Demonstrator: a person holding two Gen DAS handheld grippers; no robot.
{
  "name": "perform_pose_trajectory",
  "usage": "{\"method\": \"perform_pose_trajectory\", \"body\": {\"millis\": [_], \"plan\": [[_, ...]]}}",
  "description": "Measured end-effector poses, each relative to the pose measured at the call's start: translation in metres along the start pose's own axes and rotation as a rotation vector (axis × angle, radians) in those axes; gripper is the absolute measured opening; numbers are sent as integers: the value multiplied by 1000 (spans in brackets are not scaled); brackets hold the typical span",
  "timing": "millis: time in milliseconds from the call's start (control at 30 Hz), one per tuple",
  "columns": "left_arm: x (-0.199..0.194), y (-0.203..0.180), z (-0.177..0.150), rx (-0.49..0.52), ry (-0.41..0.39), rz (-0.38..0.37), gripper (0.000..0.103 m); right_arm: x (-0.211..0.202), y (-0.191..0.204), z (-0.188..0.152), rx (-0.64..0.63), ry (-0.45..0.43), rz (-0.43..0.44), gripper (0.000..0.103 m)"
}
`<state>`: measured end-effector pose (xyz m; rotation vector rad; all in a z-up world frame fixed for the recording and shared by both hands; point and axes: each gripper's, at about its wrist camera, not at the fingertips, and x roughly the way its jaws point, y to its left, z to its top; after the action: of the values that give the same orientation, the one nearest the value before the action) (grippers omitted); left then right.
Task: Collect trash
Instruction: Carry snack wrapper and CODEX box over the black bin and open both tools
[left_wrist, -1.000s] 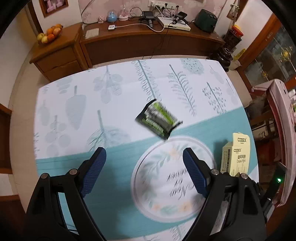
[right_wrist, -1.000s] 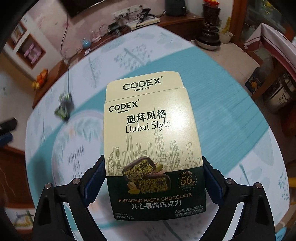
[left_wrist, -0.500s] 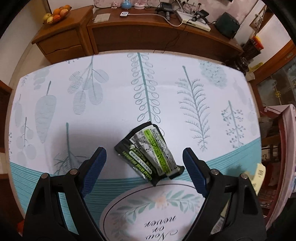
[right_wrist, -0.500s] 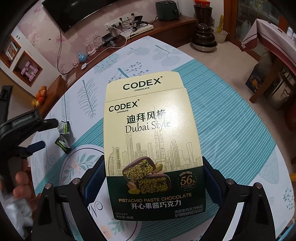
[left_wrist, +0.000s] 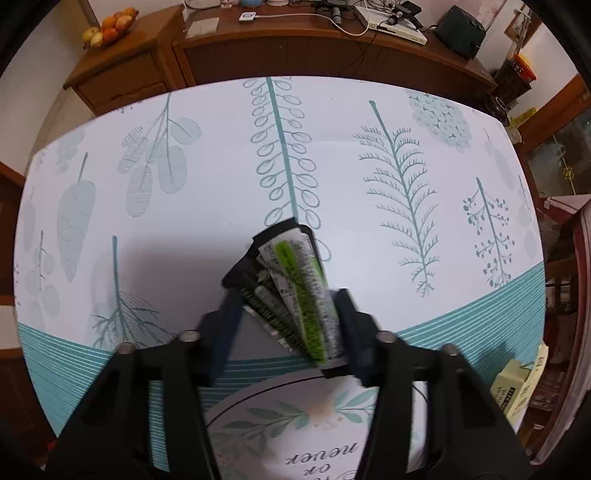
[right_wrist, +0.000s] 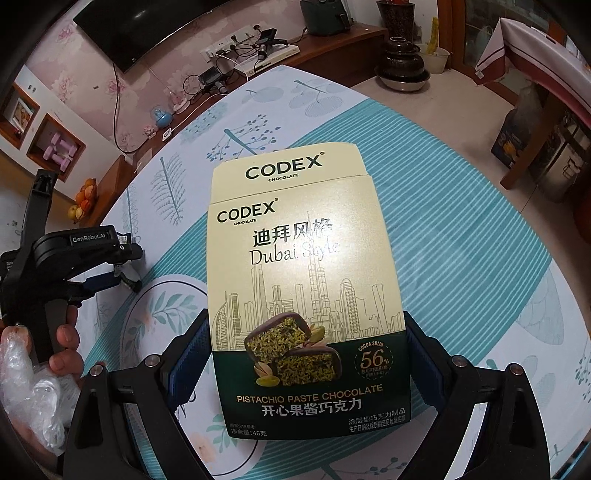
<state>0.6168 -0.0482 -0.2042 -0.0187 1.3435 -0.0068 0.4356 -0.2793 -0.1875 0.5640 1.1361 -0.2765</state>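
The chocolate box (right_wrist: 306, 295) reads "CODEX CHOCOLATE", "Dubai Style", "PISTACHIO PASTE CHOCOLATE" and "56%" — the right gripper (right_wrist: 306, 354) is clamped on its lower sides above the table (right_wrist: 461, 229). The left gripper (left_wrist: 288, 321), marked "GenRobot.AI", has just been closing, its jaws now pinching a crumpled black-and-green wrapper (left_wrist: 295, 284) that touches the tablecloth; its small print is too blurred to read.
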Motion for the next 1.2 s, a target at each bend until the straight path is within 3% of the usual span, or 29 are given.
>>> {"method": "perform_pose_trajectory", "body": {"millis": [133,433,867,1033,1200], "plan": [[-3,-6,-7,67,-26,-3,11,-1,-3,-7,5,3,9,94],[-24,0,-42,174,-13,-8,7,-9,-7,-30,16,23,59,94],[-101,35,-181,308,13,-80,7,-40,-23,-103,11,102,148,94],[-139,49,-249,297,10,-104,7,-62,-38,-141,25,134,204,94],[-181,58,-318,282,-41,-95,7,-99,-53,-178,9,144,288,94]]}}
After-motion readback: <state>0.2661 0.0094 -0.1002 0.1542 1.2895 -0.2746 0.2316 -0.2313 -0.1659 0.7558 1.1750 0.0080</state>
